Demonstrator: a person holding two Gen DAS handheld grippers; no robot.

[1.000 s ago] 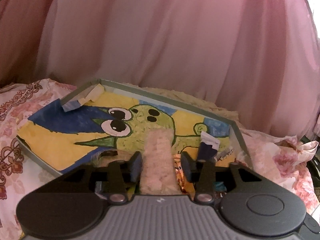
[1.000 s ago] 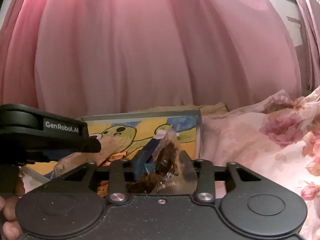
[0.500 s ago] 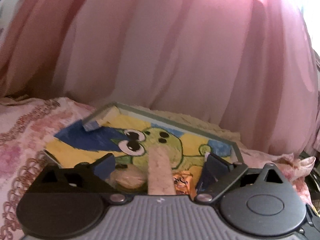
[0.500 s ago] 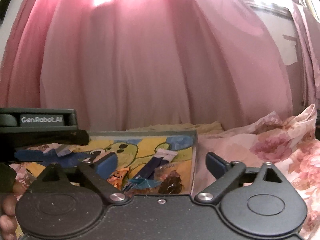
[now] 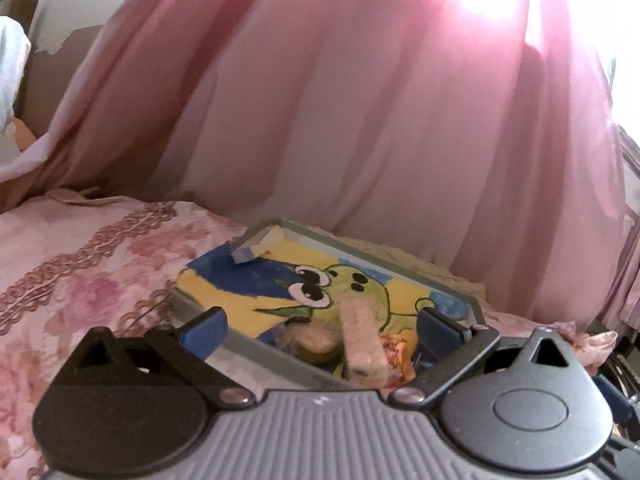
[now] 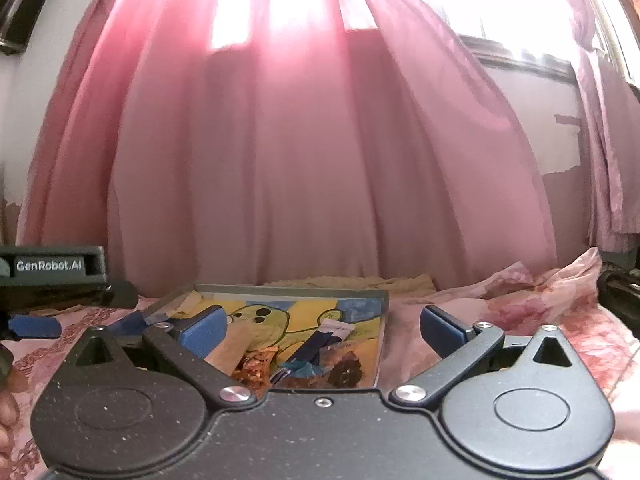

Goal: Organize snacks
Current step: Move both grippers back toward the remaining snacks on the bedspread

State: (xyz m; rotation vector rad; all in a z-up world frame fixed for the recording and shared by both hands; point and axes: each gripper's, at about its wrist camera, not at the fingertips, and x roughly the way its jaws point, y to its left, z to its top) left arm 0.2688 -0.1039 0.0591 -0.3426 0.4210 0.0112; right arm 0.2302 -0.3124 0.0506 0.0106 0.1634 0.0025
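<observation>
A grey tray (image 5: 256, 350) with a painted green frog on its floor lies on the bed. In it are a pale long bar (image 5: 362, 344), a round biscuit (image 5: 316, 340) and an orange packet (image 5: 394, 350). My left gripper (image 5: 322, 330) is open just above and short of the tray's near edge, holding nothing. In the right wrist view the tray (image 6: 288, 290) also holds a dark blue packet (image 6: 316, 346) and a clear packet with a brown cookie (image 6: 348, 366). My right gripper (image 6: 324, 328) is open and empty over the near edge. The left gripper's body (image 6: 52, 276) shows at the left.
A pink flowered bedspread (image 5: 80, 264) surrounds the tray, and its folds (image 6: 520, 304) rise to the right. A pink curtain (image 6: 320, 160) hangs close behind the tray. A person's fingers (image 6: 6, 408) show at the far left edge.
Both grippers opened and drew back and up. The left one let go of the pale bar, the right one let go of the clear cookie packet; both snacks now lie in the tray.
</observation>
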